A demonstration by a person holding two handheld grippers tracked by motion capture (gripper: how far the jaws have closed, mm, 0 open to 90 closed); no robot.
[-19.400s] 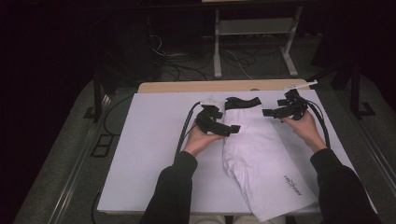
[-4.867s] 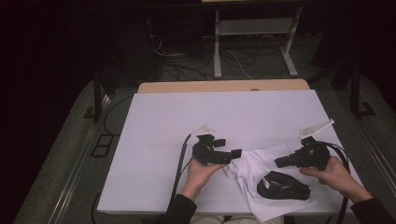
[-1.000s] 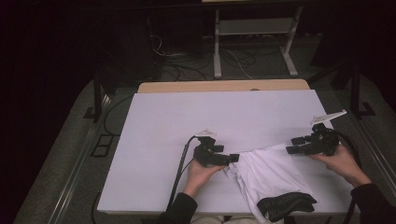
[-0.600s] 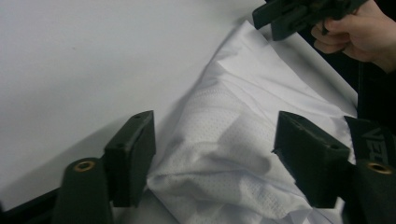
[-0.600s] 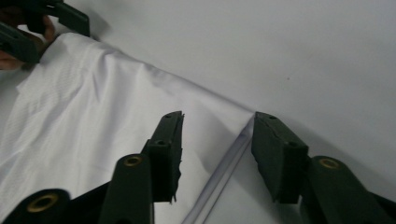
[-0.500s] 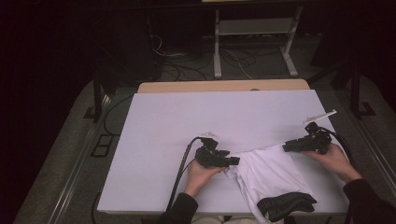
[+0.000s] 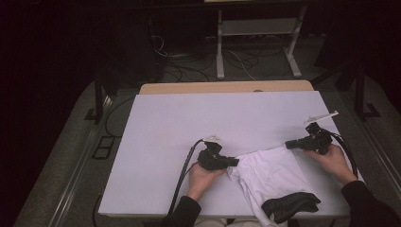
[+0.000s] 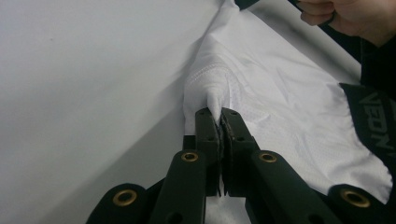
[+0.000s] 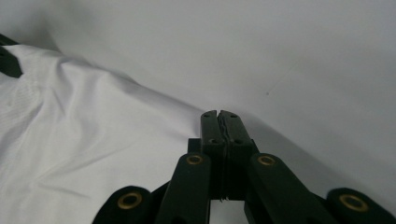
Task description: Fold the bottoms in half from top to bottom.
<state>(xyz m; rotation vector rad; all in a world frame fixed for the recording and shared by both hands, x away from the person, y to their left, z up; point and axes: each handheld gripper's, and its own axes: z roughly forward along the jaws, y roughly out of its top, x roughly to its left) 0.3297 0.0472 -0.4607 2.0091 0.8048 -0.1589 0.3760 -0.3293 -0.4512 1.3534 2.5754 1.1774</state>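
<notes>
Both my grippers have just closed. High view: one white garment (image 7: 269, 172) lies near-right on the table (image 7: 189, 123), my two hands level at its corners. Left gripper (image 8: 219, 116) view: cloth pinched. Right gripper (image 9: 218, 114) view: jaws together at the garment's edge.

A: What can't we read? The white mesh-fabric garment (image 7: 272, 172) runs off the counter's (image 7: 189, 118) near edge in the high view, so its lower hem is cut off.

B: Its black elastic waistband (image 8: 371, 126) carries lettering clipped by the frame edge in the left gripper view; the word is unreadable.

A: Right gripper (image 9: 218, 114): jaws pressed together at the cloth's border, and whether any fabric sits between them can't be told.

B: Background under the far tables is too dark to identify. Both forearms are cropped at the bottom.
</notes>
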